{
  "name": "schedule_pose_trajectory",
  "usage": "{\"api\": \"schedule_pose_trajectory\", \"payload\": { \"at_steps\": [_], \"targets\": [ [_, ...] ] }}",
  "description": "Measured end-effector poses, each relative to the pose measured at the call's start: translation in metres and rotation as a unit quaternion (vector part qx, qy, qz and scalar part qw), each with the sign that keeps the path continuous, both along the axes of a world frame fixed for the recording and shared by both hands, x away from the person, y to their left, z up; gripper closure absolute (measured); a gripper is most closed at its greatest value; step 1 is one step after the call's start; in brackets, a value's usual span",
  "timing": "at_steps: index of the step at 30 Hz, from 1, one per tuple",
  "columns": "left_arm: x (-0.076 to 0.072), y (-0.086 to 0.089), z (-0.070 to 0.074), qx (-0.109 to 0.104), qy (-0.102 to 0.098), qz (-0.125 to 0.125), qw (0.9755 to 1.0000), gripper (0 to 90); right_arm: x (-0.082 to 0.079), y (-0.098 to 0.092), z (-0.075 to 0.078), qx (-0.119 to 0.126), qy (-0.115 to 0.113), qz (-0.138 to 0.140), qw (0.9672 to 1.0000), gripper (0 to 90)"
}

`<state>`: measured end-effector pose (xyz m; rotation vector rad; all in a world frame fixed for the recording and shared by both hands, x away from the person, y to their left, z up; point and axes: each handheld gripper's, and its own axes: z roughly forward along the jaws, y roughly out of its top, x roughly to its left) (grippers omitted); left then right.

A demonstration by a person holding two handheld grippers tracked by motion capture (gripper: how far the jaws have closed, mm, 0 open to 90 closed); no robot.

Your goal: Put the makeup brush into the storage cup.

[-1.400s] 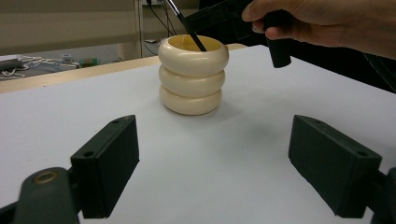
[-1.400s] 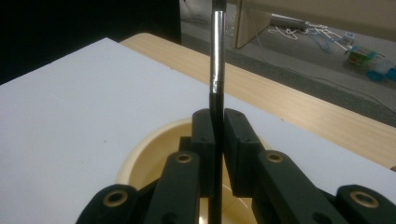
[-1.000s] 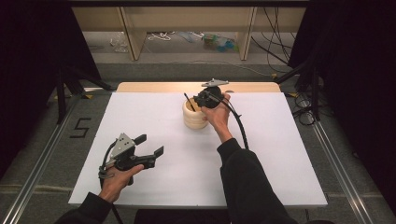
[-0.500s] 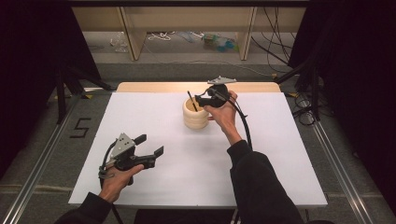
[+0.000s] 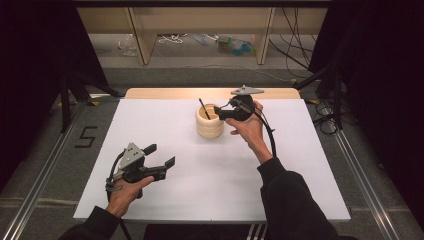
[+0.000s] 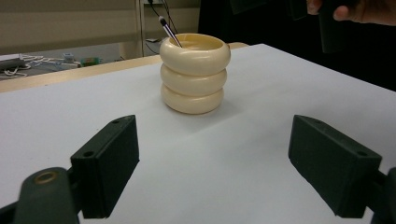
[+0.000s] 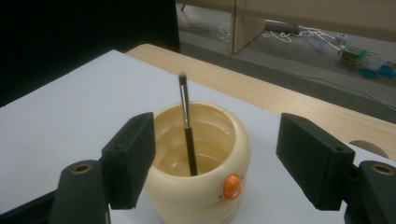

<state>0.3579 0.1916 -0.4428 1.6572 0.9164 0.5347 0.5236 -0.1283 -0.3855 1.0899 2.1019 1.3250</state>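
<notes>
The cream pot [image 5: 209, 121] sits far back on the white table [image 5: 150, 120]. A thin brush [image 7: 187, 130] stands upright inside it. The right gripper [image 7: 215, 158], jaws apart and empty, hangs just beside the pot, much nearer than the left gripper [image 5: 159, 156], which is spread wide too.

Readable mark: numeral "5" [image 5: 86, 136] in dark tape on the floor [image 5: 45, 125], left of the surface [image 5: 165, 115]. No other legible text.
</notes>
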Motion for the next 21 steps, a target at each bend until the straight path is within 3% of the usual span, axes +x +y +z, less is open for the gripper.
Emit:
{"api": "schedule_pose_trajectory", "payload": {
  "at_steps": [3,9,21],
  "targets": [
    [0.0,-0.001,0.0,-0.005,0.003,0.002,1.0,16.0,-0.007,-0.003,0.002,0.0,0.001,0.007,1.0,29.2],
    [0.0,0.0,0.0,0.0,0.0,0.001,1.0,16.0,-0.021,-0.013,0.006,0.002,-0.018,0.019,0.9996,29.6],
    [0.0,0.0,-0.001,-0.001,0.002,0.004,1.0,16.0,-0.039,-0.036,-0.004,0.017,-0.011,0.023,0.9995,29.7]
  ]
}}
